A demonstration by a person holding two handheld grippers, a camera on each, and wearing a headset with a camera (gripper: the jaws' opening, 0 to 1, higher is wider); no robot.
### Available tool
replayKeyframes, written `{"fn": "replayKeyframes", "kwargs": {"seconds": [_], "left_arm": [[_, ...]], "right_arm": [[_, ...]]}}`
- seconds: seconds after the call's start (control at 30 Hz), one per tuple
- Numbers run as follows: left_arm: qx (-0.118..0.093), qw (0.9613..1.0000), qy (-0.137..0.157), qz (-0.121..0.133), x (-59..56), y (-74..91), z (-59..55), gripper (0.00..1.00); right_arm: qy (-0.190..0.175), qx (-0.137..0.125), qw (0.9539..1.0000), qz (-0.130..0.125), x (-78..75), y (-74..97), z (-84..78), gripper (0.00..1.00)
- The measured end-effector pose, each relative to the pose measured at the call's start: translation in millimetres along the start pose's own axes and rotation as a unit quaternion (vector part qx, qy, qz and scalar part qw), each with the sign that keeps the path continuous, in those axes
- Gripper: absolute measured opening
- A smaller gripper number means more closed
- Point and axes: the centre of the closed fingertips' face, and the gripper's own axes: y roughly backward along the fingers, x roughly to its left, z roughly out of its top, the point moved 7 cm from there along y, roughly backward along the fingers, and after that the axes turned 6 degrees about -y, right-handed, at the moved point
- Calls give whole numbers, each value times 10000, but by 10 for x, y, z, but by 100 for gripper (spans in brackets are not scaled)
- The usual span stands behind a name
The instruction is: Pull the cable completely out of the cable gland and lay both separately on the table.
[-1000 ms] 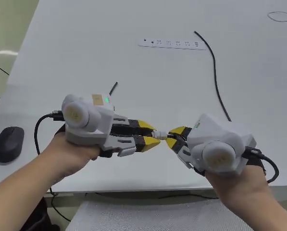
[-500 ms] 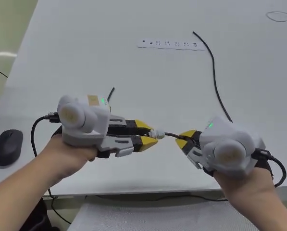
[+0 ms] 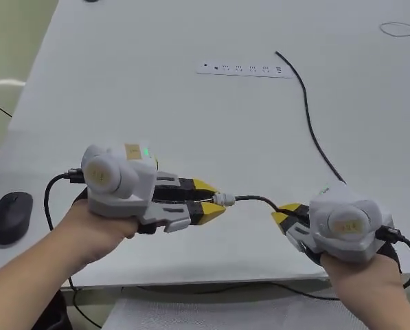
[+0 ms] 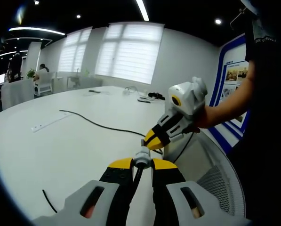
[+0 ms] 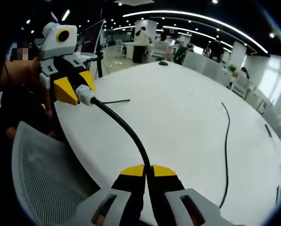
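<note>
My headset camera looks down from the near edge across the white table (image 3: 156, 103). The camera on my left gripper (image 3: 218, 203) points right, close along its jaws; the one on my right gripper (image 3: 281, 214) points left. Both share the cable (image 3: 256, 199) and cable gland (image 3: 224, 200) between them.

A broad white tabletop (image 3: 191, 117) spread across the head view, with pale green floor (image 3: 12, 48) at its upper left. Tall windows with white blinds (image 4: 126, 59) glowed at the top centre of the left gripper view (a blue-framed wall board (image 4: 232, 75) stood at their right). Curved ceiling light strips (image 5: 201, 16) arced across the top of the right gripper view.
</note>
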Motion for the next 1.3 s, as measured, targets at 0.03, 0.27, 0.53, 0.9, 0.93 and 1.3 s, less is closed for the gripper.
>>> {"fn": "replayKeyframes", "kwargs": {"seconds": [0.03,0.27,0.53,0.9,0.93,1.3], "left_arm": [[4,10000,1,1,0,0,-1,14],[-10,10000,-1,-49,-34,-12,-9,14],[-2,10000,-9,-18,-27,-13,-14,14],[88,10000,2,37,3,9,-45,14],[85,10000,15,41,7,12,-46,14],[116,9999,49,6,5,0,-55,14]], "right_arm": [[-39,36,10000,-26,-14,-9,-24,0],[-414,336,9984,-173,-80,-44,-181,0],[-322,254,9990,-183,-86,1,-160,0],[-94,164,9998,-22,-7,133,-52,7],[-51,127,9999,2,7,147,-31,8],[1118,-246,9925,437,380,266,507,16]]}}
